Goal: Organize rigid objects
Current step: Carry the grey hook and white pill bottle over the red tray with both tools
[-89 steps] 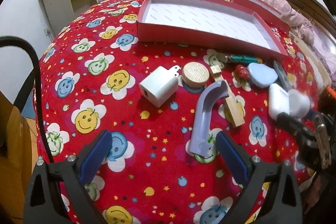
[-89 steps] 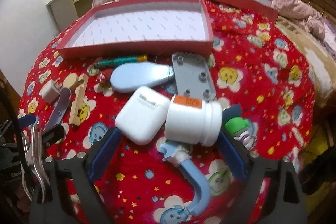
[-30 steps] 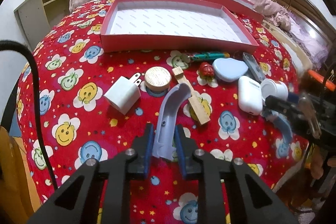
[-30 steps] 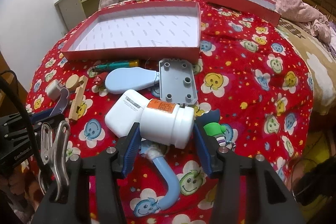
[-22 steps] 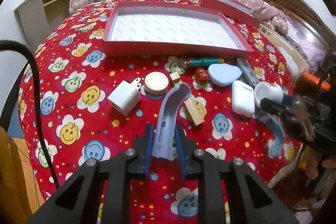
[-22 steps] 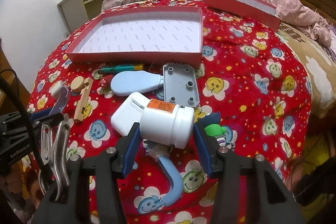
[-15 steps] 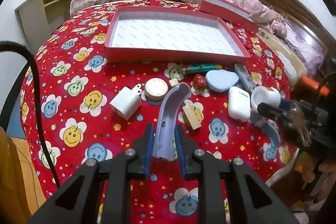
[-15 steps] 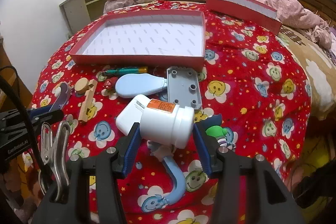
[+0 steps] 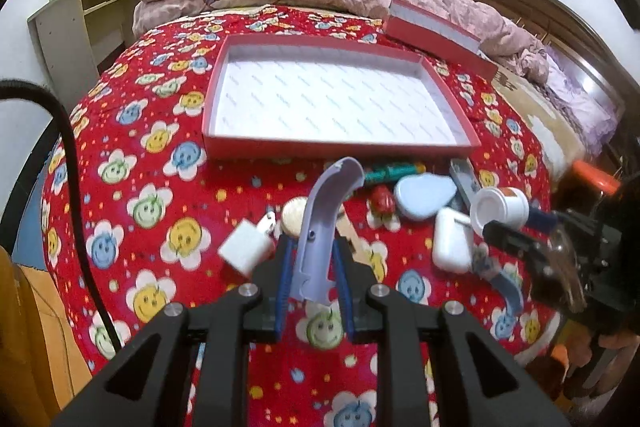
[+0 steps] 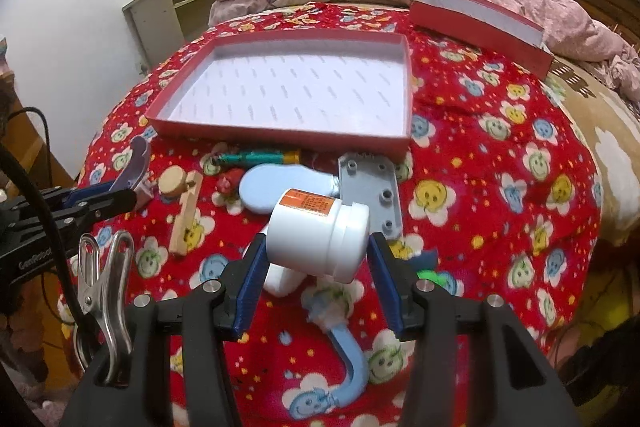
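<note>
Two things are in my grip at once. My left gripper [image 9: 312, 281] is clamped on the lower end of the curved lilac plastic piece [image 9: 324, 227], which rises clear of the bedspread and arcs toward the red box [image 9: 340, 147]. My right gripper [image 10: 316, 275] is clamped across the body of the white jar [image 10: 318, 237], lying sideways between the pads with its cap to the right.

I judge the lilac piece light and stiff — a hard plastic channel, smooth-sided, so it could pivot in the pads if I swing it fast; holding it near the thick notched end looks sound. The jar seems rigid and light too, but round and slick, so it may roll in the grip; squeezing across the waist below the cap is the safest place.

Both want the open red box, which sits beyond the clutter with its floor bare. Between me and it lie the white charger [image 9: 246, 251], wooden disc [image 10: 173, 183], wooden block [image 10: 184, 221], green pen [image 10: 256, 157], pale blue case [image 10: 276, 193], grey plate [image 10: 370, 191] and white earbud case [image 9: 452, 245] — all low, so carrying over them should clear. The near wall of the box is the edge to mind.
</note>
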Available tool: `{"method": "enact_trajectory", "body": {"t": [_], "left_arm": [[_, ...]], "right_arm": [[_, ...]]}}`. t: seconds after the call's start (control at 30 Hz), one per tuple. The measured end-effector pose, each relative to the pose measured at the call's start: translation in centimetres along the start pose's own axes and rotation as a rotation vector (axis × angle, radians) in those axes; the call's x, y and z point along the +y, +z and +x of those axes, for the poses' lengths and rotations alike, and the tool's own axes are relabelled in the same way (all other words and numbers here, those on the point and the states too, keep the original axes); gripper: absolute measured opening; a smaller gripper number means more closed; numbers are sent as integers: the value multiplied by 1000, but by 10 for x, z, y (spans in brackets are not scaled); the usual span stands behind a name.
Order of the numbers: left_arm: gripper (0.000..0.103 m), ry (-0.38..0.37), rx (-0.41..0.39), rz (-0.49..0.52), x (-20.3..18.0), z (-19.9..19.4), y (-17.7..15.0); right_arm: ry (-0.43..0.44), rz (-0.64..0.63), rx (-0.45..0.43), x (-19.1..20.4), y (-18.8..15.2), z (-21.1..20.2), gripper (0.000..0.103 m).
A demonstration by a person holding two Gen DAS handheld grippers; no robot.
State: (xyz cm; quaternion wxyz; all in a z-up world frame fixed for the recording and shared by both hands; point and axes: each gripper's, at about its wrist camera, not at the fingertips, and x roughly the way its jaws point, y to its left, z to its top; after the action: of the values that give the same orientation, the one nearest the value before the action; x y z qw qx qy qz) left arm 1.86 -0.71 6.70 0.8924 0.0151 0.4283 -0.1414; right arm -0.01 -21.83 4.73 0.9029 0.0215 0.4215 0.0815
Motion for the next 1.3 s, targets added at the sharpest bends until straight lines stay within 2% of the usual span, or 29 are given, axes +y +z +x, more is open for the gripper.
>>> {"method": "enact_trajectory", "body": {"t": [0.47, 0.6, 0.9, 1.13, 1.3], "left_arm": [[21, 8, -6, 0, 0, 15, 51], [21, 9, -2, -7, -1, 22, 64], [21, 38, 37, -64, 8, 50, 91], [21, 20, 55, -54, 18, 78, 114], [21, 20, 84, -39, 28, 100, 121]], "right_arm": [[31, -24, 21, -2, 41, 14, 51], [66, -9, 36, -4, 52, 19, 51], [78, -52, 41, -5, 79, 40, 51], [42, -45, 63, -4, 101, 62, 50], [16, 12, 88, -4, 107, 80, 45]]}}
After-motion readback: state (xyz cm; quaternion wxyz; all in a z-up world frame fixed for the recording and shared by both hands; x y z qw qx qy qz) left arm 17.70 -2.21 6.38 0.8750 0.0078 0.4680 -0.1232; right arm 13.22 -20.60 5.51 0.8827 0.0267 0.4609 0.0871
